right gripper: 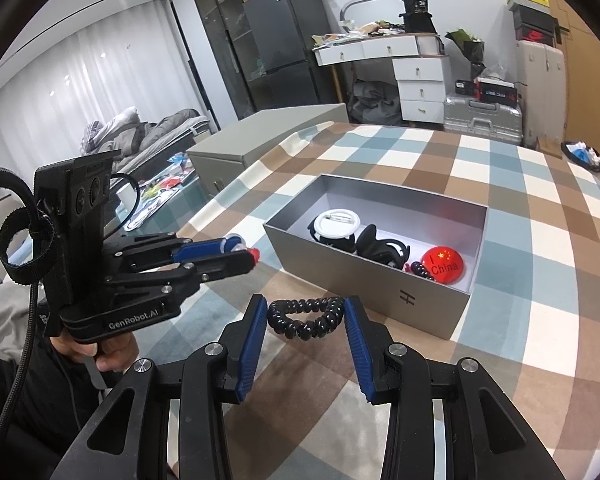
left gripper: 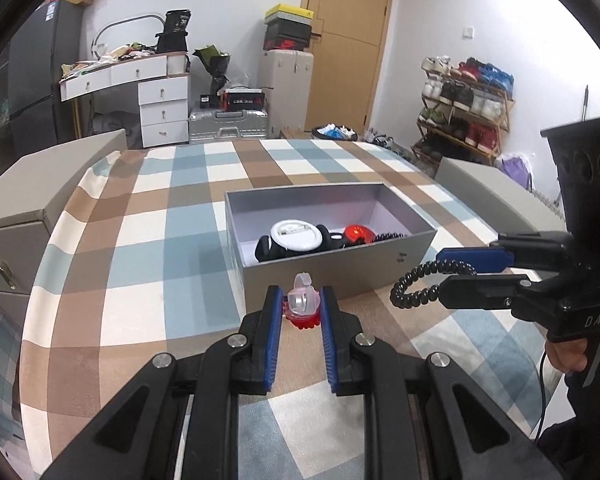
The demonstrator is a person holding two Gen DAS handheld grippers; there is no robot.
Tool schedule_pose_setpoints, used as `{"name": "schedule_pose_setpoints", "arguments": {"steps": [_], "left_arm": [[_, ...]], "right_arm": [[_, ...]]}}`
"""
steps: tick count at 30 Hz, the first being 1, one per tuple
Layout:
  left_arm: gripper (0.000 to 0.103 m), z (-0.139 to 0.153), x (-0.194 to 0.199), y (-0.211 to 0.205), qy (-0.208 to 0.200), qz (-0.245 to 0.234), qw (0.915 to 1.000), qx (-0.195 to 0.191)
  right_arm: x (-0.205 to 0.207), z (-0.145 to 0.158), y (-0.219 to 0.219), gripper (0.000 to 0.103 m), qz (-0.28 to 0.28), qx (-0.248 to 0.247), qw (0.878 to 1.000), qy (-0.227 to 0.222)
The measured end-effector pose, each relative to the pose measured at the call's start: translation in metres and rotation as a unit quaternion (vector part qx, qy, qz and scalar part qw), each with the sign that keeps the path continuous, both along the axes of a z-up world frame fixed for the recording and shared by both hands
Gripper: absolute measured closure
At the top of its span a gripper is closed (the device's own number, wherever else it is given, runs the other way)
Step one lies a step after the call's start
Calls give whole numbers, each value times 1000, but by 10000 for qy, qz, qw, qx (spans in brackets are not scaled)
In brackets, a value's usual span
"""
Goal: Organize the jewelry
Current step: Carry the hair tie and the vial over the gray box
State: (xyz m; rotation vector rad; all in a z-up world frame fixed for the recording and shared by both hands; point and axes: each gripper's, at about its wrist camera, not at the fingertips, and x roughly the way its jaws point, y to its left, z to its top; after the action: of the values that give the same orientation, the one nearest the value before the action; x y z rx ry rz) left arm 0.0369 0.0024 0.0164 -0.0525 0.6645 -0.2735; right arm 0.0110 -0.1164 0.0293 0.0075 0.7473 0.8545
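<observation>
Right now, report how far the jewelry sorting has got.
Done: the grey box already holds a white round badge, a red "I China" badge and black hair accessories. In hand: the left tongs grip a clear pink hair clip; the right tongs hold a black spiral hair tie. Left: dropping both into the box. Nothing else loose shows on the checked tablecloth.

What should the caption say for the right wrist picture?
Right gripper holds a black coil hair tie near the grey box on the checked tablecloth.
</observation>
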Motion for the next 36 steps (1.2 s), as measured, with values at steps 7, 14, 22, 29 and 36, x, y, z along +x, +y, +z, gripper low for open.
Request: {"name": "schedule_pose_setpoints", "arguments": {"steps": [7,14,22,29,36], "left_arm": [[89,3,0,2,-61,80,9999,-30],[89,8,-2,2,-135,140,9998,-55],[89,9,3,-1,-156,112,9998,18],[89,12,8,-3,-204,164,9996,122],[89,12,18,-9,-186,199,9995,142]], "right_arm": [[1,3,-4,64,-77,48,10000,-23],[1,7,-9,64,-164,128,9997,-95],[4,15,-20,64,-447,369,9980,-237],[11,17,-31,64,-667,626,9957,-173],[24,18,-40,64,-1001,799,9917,-96]]}}
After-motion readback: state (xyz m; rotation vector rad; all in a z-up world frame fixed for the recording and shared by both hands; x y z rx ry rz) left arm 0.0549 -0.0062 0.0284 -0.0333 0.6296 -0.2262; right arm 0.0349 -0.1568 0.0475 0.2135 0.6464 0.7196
